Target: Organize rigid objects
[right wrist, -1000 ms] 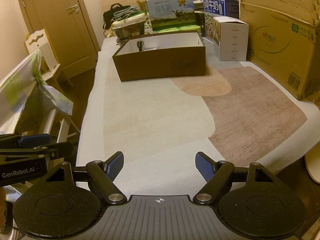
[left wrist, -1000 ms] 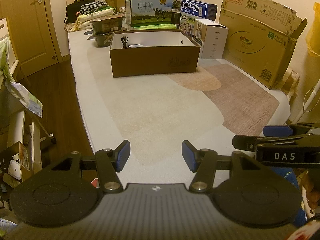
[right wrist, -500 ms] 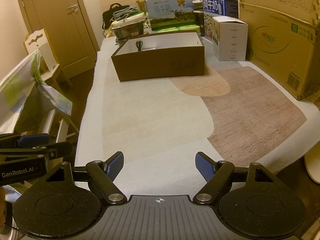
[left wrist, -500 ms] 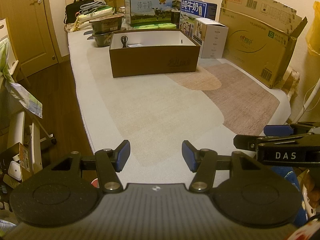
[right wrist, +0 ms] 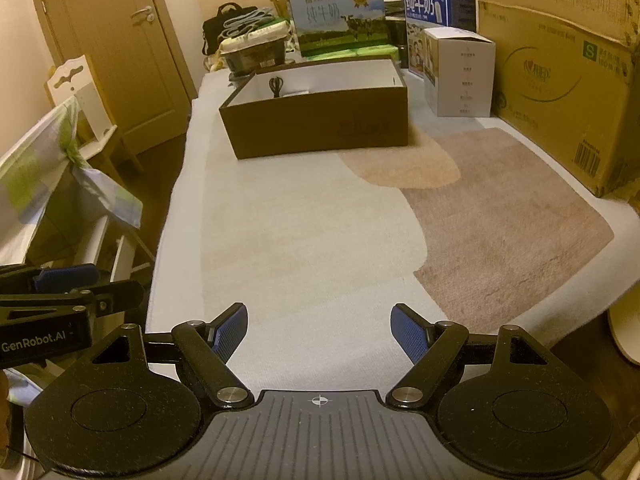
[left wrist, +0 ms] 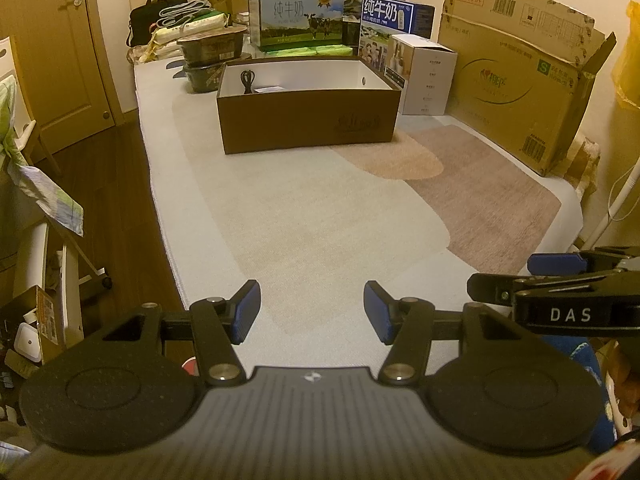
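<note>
Left gripper (left wrist: 312, 312) parted, nothing between; right gripper (right wrist: 319, 334) wider, empty too. Open brown box (right wrist: 320, 128) well ahead of both, untouched.

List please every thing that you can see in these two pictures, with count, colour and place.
open box: 1, brown outside, white inside, far middle of the bed
cable: 1, black, inside the open box, left part
white box: 1, white, right of the open box
large carton: 1, tan, along the right wall
milk cartons: 2, one green and blue, one dark blue, behind the open box
food trays: 2, dark, stacked, left of the open box
bag: 1, black, far left corner
bed cover: 1, cream and brown
door: 1, wooden, left
left gripper: 1, black, blue fingers, open, empty
right gripper: 1, same, open, empty
</note>
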Available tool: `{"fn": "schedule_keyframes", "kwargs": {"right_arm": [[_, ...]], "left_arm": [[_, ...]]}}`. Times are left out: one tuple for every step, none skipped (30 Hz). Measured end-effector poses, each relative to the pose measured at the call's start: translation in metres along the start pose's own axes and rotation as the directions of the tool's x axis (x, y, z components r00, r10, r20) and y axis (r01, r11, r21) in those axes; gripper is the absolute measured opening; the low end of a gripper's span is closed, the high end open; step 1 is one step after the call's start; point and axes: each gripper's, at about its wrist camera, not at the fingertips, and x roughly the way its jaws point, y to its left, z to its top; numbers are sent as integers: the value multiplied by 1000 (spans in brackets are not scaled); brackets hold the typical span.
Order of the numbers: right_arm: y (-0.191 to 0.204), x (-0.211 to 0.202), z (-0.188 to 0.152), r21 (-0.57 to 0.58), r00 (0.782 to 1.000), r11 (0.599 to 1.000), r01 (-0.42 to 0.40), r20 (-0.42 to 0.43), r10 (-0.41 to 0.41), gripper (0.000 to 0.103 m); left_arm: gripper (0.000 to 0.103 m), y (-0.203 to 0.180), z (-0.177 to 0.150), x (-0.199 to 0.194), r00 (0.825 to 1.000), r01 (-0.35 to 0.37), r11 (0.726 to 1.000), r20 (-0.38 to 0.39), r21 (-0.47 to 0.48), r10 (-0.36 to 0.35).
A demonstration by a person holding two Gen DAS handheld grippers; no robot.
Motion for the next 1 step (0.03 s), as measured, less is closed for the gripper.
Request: {"fn": "schedule_keyframes", "kwargs": {"right_arm": [[0, 0, 0, 1, 1000, 1000, 1, -1, -1, 78]], "left_arm": [[55, 0, 0, 1, 1000, -1, 1000, -4, -1, 1]]}}
